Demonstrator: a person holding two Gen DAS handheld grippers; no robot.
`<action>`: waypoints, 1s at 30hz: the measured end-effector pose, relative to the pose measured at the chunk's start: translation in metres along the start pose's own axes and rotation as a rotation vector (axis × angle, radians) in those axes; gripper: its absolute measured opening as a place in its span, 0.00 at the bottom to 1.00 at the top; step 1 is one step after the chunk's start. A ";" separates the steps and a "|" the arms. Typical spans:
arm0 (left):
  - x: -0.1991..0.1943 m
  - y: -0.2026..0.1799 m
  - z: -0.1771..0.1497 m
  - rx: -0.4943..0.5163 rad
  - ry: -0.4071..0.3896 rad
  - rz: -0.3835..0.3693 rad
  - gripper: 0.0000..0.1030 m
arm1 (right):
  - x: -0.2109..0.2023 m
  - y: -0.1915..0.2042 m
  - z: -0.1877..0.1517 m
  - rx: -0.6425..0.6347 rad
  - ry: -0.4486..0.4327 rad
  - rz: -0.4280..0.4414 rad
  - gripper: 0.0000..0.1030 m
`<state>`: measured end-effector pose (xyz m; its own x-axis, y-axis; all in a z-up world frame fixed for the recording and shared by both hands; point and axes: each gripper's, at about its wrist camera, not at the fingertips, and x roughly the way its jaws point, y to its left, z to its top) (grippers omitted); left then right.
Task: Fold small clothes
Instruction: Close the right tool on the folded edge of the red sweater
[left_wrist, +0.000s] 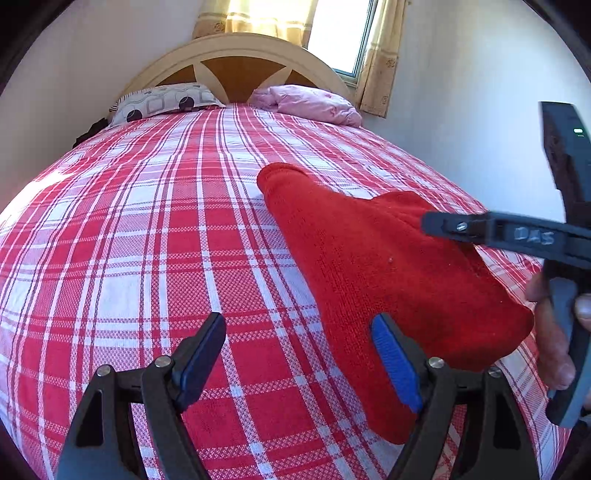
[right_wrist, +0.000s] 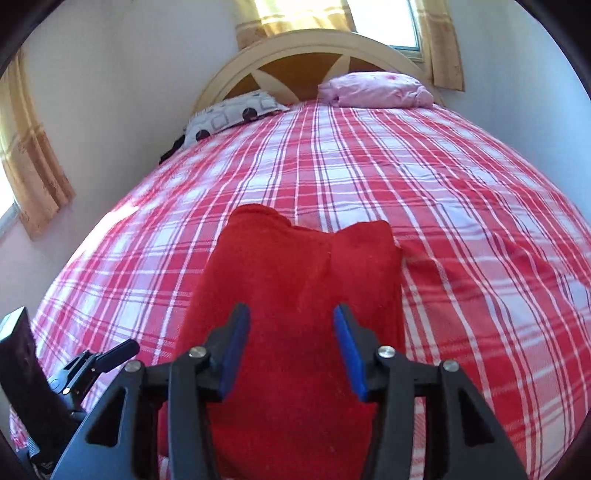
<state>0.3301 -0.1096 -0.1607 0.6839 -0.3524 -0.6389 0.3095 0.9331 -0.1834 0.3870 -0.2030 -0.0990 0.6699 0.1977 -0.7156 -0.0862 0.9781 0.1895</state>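
Observation:
A red knitted garment (left_wrist: 369, 277) lies flat on the plaid bed sheet (left_wrist: 147, 240), its two narrow ends pointing toward the headboard. My left gripper (left_wrist: 299, 354) stands open at the garment's near left edge. Its right pad hangs over the red cloth and its left pad over the sheet. In the right wrist view my right gripper (right_wrist: 291, 347) is open just above the middle of the garment (right_wrist: 295, 266), and the pads do not pinch it. One black finger (left_wrist: 480, 230) of the right gripper reaches in over the cloth from the right, held by a person's hand (left_wrist: 554, 332).
The bed fills both views. A patterned pillow (left_wrist: 162, 101) and a pink pillow (left_wrist: 310, 103) lie against the arched headboard (left_wrist: 236, 51). White walls flank the bed and a curtained window (left_wrist: 343, 33) is behind it. The left gripper's body (right_wrist: 85, 369) shows at the lower left of the right wrist view.

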 end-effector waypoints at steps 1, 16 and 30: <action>0.002 0.001 -0.001 -0.002 0.005 0.000 0.83 | 0.009 -0.002 0.001 -0.001 0.023 -0.021 0.48; -0.007 0.004 -0.011 -0.027 0.032 -0.025 0.87 | -0.005 -0.027 -0.021 0.068 0.020 -0.079 0.47; 0.002 -0.014 -0.013 0.033 0.059 0.008 0.87 | -0.033 -0.040 -0.086 0.010 0.065 -0.138 0.32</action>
<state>0.3186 -0.1225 -0.1692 0.6466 -0.3394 -0.6832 0.3267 0.9325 -0.1540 0.3051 -0.2430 -0.1402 0.6255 0.0652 -0.7775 0.0110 0.9957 0.0923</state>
